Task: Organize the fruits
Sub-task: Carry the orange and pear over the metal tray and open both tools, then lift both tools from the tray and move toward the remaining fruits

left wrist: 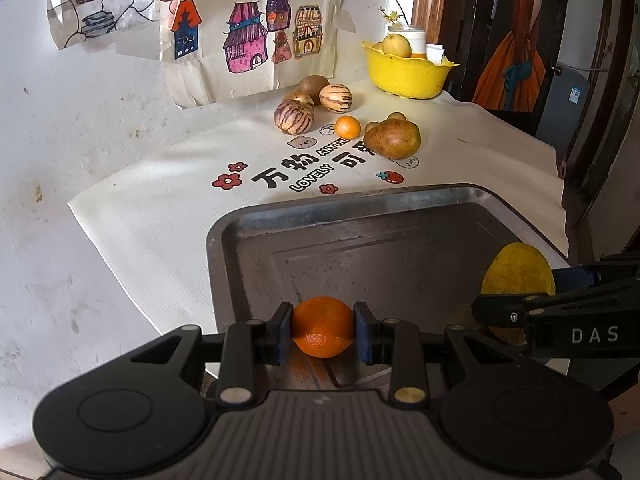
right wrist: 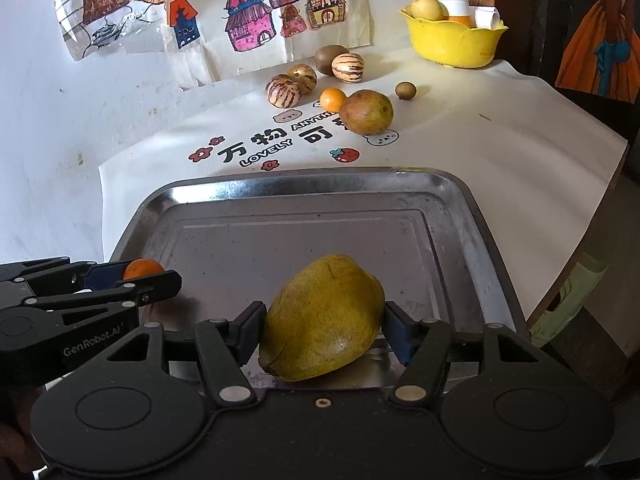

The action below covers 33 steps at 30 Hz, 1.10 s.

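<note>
My left gripper (left wrist: 323,332) is shut on a small orange tangerine (left wrist: 322,326), held low over the near left part of a steel tray (left wrist: 222,240). In the right wrist view my right gripper (right wrist: 324,328) is shut on a large yellow-green mango-like fruit (right wrist: 324,316), whose underside looks to be resting on the tray (right wrist: 304,178). The two grippers sit side by side. The left one (right wrist: 158,280) shows at the left edge with the tangerine (right wrist: 142,269) in it. The right one's fingers (left wrist: 504,312) and the yellow fruit (left wrist: 518,270) show at the right of the left wrist view.
On the printed white mat (right wrist: 500,152) beyond the tray lie two striped fruits (right wrist: 283,94), a small orange (right wrist: 333,99), a brown-green fruit (right wrist: 366,112) and other brown fruits. A yellow bowl (right wrist: 452,42) with fruit stands at the back right. Drawings hang on the wall behind.
</note>
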Each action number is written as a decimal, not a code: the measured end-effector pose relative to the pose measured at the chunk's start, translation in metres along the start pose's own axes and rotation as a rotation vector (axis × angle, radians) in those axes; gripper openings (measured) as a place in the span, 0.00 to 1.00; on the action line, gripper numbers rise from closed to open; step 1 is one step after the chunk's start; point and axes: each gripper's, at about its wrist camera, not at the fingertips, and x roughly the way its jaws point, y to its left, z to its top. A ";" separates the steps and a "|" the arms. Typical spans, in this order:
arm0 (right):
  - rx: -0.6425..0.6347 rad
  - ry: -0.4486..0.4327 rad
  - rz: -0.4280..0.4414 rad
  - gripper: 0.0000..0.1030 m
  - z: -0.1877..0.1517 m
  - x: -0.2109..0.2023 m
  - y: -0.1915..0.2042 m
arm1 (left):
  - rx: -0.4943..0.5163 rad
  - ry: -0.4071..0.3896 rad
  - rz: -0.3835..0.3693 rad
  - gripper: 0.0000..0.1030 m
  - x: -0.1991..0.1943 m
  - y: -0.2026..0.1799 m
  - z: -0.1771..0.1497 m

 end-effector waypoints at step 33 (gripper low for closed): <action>0.262 -0.227 0.151 0.99 0.040 -0.063 -0.016 | -0.123 -0.146 -0.058 0.97 -0.014 0.034 0.035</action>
